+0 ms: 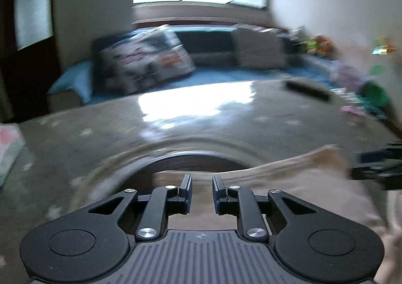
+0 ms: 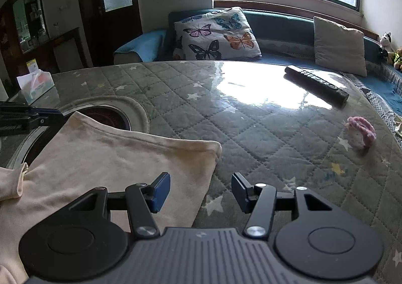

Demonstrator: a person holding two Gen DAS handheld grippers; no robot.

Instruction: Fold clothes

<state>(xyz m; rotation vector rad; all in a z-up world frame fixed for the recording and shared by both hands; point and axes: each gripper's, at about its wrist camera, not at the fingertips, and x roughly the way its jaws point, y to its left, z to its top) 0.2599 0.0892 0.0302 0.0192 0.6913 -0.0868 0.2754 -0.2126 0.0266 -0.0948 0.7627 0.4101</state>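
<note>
A cream garment (image 2: 100,163) lies flat on the quilted grey table cover (image 2: 251,133), partly over a round hole in the table (image 2: 108,118). A folded sleeve (image 2: 12,181) lies at its left. My right gripper (image 2: 199,189) is open and empty, low over the garment's right edge. My left gripper (image 1: 202,189) is open with a narrow gap, over the garment (image 1: 289,178); this view is motion-blurred. The left gripper also shows at the left edge of the right wrist view (image 2: 22,118), and the right gripper at the right edge of the left wrist view (image 1: 379,166).
A black remote (image 2: 316,85) and a pink knitted item (image 2: 361,133) lie on the table's right side. A tissue box (image 2: 35,85) stands at the far left. A sofa with a butterfly pillow (image 2: 216,35) and a grey pillow (image 2: 339,45) runs behind the table.
</note>
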